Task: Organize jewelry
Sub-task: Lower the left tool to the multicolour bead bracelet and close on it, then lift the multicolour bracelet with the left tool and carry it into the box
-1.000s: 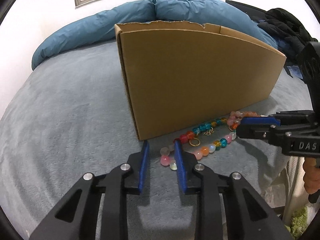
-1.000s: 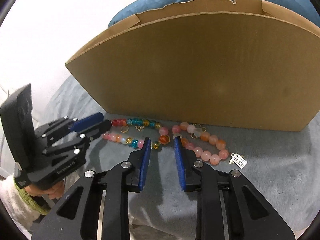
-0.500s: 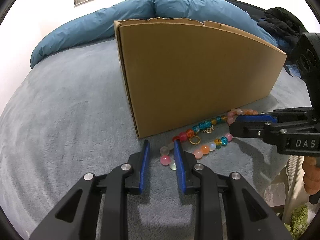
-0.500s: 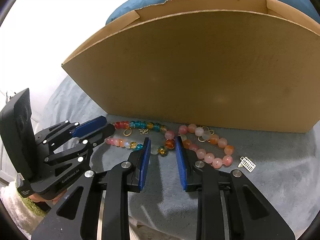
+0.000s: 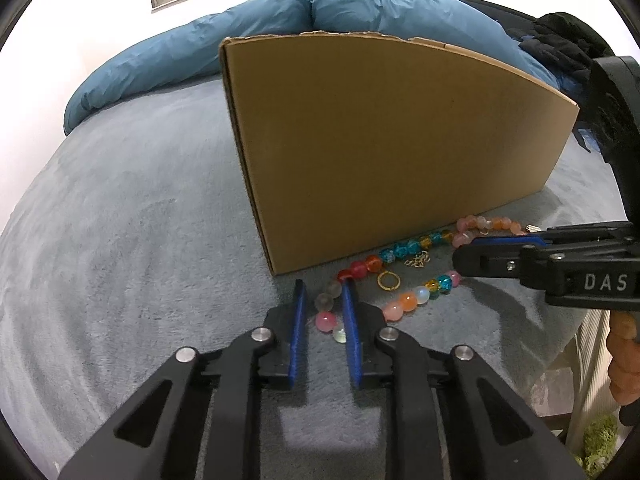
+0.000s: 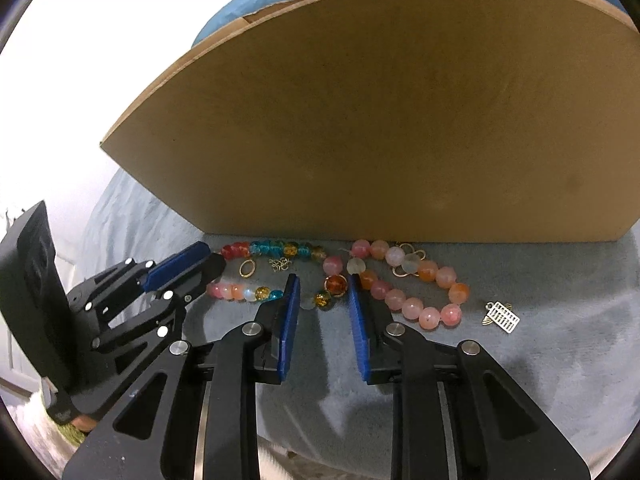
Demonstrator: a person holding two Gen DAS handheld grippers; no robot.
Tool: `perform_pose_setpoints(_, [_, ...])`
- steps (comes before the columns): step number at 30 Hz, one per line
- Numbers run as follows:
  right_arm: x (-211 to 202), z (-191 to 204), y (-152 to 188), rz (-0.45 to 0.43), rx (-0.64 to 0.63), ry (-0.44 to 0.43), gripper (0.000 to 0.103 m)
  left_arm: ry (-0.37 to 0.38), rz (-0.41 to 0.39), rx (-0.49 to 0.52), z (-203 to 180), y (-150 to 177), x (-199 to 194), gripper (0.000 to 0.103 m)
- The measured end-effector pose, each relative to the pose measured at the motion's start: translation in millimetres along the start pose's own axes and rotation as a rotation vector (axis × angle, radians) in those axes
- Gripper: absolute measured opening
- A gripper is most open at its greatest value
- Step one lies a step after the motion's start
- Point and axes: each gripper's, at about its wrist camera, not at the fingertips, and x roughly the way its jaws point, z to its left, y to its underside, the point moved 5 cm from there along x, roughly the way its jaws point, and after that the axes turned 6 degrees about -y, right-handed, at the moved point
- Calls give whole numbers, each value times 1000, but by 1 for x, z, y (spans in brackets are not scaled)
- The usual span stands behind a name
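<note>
Left claw (image 5: 323, 300): jaws apart, straddling end beads of multicolour bracelet (image 5: 400, 258).
Bracelet axis: runs ahead-right from left claw.
Right claw (image 6: 322, 292): apart, empty, over bracelet's other end.
Nearer: left, likely.

A multicoloured bead bracelet (image 6: 276, 270) is lying looped on the grey blanket beside a pink-orange bead bracelet (image 6: 416, 284) on its right; a small gold charm (image 6: 502, 316) is resting farther right.
</note>
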Motion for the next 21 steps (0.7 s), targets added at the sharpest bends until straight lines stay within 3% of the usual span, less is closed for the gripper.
perform_pose_setpoints(2, [-1,1,-1,-9,-13,12,19,-5,-3,2,-1,0,0,12])
perform_pose_setpoints(5, [-8,2,-2,-22,-32,31,8,-8,-7,2,-1,-1,-2,10])
perform_pose_setpoints(21, [-17,20,4,-68,-118,49,7,9,-27,-54,9,-1,-19,9])
